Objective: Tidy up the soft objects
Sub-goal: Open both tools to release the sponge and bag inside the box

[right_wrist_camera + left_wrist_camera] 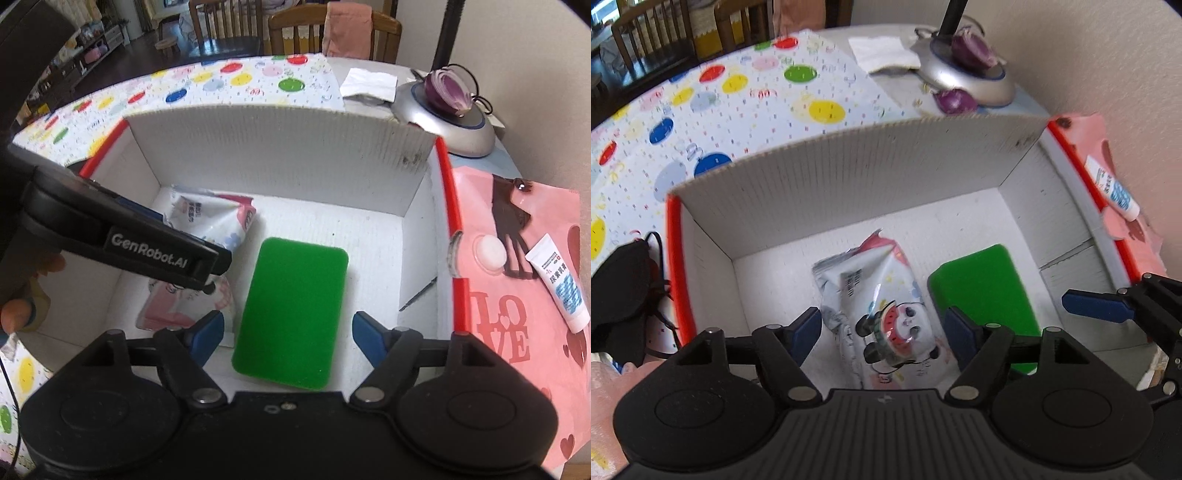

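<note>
A green sponge (293, 317) lies flat on the white floor of an open cardboard box (280, 147), with a panda-print soft pack (882, 314) lying just beside it on the left, the two close together near the middle of the box. The left tool (881, 326) hovers over the pack with its blue-padded fingers (809, 328) spread wide on either side of it, gripping nothing. The right tool (288, 330) hangs above the sponge, its fingers likewise wide apart and straddling the sponge's near end without holding it. The box, edged in red along its side rims, stands on a desk (908, 92) covered partly by a cloth with coloured dots (746, 99). Outside the box to the right, a pink sheet printed with "LOVE" (517, 295) carries a white tube (557, 282) and a small white round object (489, 249). Beyond the far wall sit a silver lamp base (447, 122) with a cut purple onion (448, 90) on it, and a folded white paper (367, 84). A black item (620, 288) lies left of the box.
</note>
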A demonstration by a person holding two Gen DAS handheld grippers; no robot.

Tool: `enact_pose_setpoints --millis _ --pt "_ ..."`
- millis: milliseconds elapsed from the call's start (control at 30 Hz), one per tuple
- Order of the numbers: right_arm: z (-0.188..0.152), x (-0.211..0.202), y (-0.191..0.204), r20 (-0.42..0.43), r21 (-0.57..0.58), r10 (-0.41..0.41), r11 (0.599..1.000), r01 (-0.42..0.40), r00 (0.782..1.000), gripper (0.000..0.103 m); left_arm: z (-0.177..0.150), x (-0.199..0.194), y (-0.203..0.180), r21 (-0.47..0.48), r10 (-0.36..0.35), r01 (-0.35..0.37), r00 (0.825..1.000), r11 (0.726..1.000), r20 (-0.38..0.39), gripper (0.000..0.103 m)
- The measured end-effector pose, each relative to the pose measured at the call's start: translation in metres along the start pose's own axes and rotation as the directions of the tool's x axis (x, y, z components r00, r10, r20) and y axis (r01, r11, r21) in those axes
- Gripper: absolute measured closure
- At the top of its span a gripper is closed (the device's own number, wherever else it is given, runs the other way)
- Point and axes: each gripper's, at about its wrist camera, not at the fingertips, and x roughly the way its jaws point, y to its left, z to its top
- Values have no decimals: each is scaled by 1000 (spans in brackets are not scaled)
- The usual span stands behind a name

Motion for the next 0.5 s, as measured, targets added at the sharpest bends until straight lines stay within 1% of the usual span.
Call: enact_pose_setpoints --millis 133,267,433,500 --pt "-1 -13 -4 30 21 14 1000 -15 999 27 -4 -19 -1 9 6 -7 998 1000 56 30" --pt "-2 -26 -5 69 20 11 1000 -12 998 26 -10 -39 -1 21 7 -10 994 1000 112 30" --pt "-6 -44 -5 120 31 22 999 -26 993 25 -21 -66 2 19 3 -6 984 1000 180 30" --pt "-6 -50 -4 136 34 25 999 -30 990 23 -27 -78 4 15 1 -4 978 1000 209 30"
